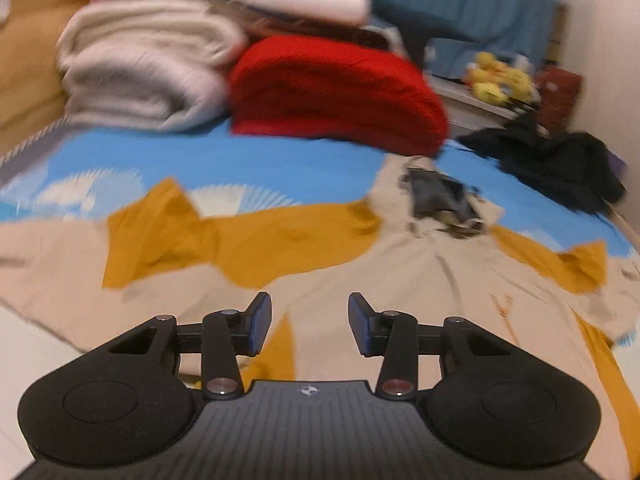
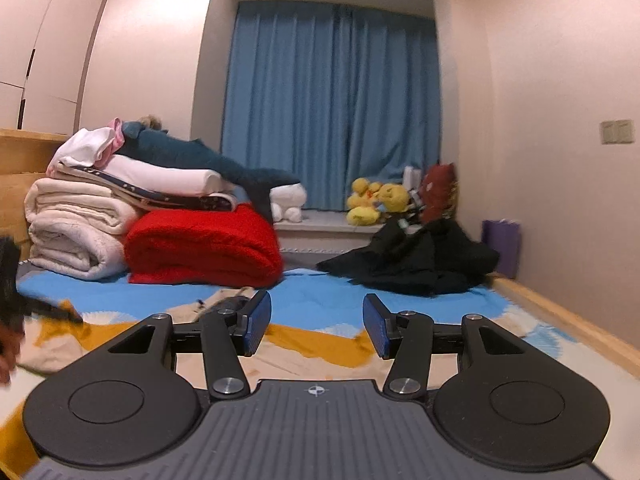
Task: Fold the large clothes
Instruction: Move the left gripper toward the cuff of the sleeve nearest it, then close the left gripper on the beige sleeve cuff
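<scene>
A large beige garment with mustard-yellow panels [image 1: 360, 272] lies spread over the blue bedsheet [image 1: 240, 160]. Its collar with dark lining [image 1: 440, 200] points toward the far side. My left gripper [image 1: 309, 314] hovers over the beige cloth near its lower part, tilted downward, jaws open with nothing between them. In the right wrist view the same garment [image 2: 320, 344] lies low under my right gripper [image 2: 316, 322], which is held nearly level and open, empty. A blurred dark shape with part of a hand [image 2: 10, 280] shows at that view's left edge.
A folded cream blanket [image 2: 76, 232] and a red blanket [image 2: 204, 244] are stacked at the far left of the bed. A heap of black clothes [image 2: 416, 260] lies far right. Yellow plush toys [image 2: 372, 200] sit on the sill below a blue curtain [image 2: 328, 100]. A wooden bed edge [image 2: 560, 320] runs along the right.
</scene>
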The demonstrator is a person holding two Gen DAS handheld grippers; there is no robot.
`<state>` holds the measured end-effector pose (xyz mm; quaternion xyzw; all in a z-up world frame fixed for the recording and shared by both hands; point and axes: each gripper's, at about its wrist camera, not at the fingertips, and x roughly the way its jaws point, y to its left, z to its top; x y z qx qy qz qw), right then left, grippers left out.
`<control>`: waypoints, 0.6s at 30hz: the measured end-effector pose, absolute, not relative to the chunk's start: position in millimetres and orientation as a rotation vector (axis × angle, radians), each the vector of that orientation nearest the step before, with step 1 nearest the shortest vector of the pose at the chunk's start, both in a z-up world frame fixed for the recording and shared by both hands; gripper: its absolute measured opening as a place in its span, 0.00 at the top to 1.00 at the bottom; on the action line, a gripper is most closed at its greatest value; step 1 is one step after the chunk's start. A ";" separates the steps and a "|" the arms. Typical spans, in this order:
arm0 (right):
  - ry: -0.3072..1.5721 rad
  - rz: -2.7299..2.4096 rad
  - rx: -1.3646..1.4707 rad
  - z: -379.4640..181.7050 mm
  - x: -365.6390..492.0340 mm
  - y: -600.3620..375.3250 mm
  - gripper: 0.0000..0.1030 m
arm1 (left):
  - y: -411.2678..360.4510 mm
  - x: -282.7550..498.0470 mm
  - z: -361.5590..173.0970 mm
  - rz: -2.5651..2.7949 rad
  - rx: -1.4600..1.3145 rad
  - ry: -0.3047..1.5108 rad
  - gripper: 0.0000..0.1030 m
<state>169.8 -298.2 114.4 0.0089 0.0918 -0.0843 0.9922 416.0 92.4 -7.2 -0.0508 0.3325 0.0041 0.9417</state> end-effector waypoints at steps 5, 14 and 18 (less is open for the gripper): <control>0.153 -0.089 0.056 132.5 258.5 -254.8 0.49 | 142.8 438.2 -21.6 0.125 -0.202 0.699 0.54; 0.280 0.088 0.093 96.8 347.1 -208.5 0.52 | 240.9 450.4 -48.0 0.331 -0.278 0.762 0.54; 0.366 0.129 0.102 76.7 370.2 -199.1 0.73 | 286.2 447.1 -53.7 0.415 -0.325 0.755 0.54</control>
